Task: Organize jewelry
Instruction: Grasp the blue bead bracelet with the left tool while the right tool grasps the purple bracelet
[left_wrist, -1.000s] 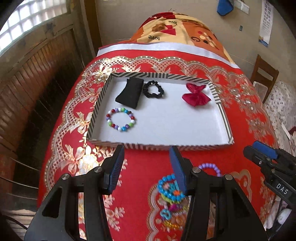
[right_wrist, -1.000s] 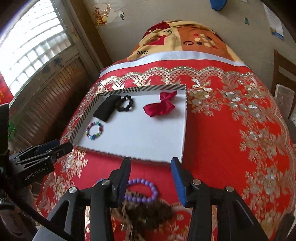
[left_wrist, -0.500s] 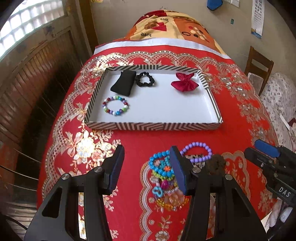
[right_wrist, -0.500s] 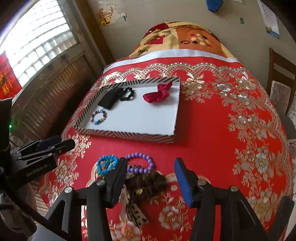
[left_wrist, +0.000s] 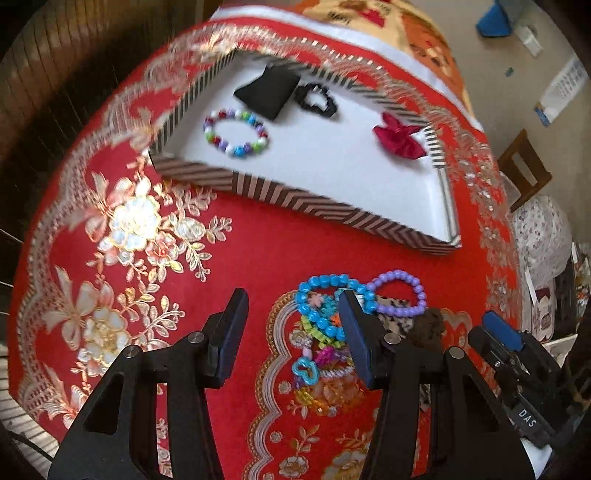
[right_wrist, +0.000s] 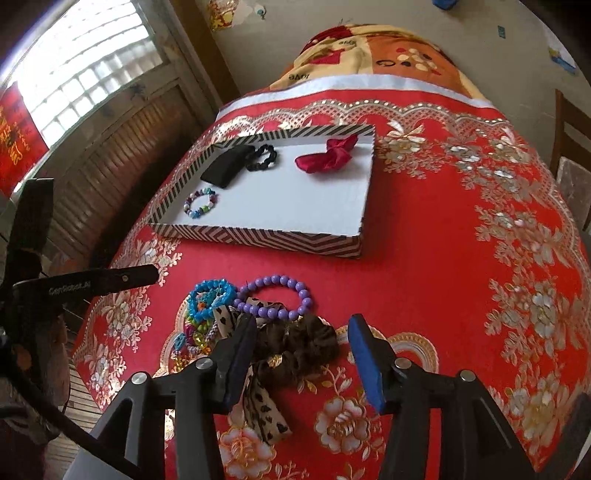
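Pick step: both hand-held grippers spread, empty. Right hand-held gripper (right_wrist: 303, 354) jaws just opened, straddle brown scrunchie (right_wrist: 299, 349); next lower, pinch, carry to striped tray (right_wrist: 258, 236). Left hand-held gripper (left_wrist: 291, 328) beside blue bracelet (left_wrist: 325, 295).

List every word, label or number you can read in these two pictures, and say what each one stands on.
"DAS": white letters on the right gripper, seen from the left wrist.
"love", upside down: on the blanket beyond the table.
Gripper lettering in the right wrist view: too blurred to read.
Red banner by the window: gold characters, unreadable.
Wall papers: too small.
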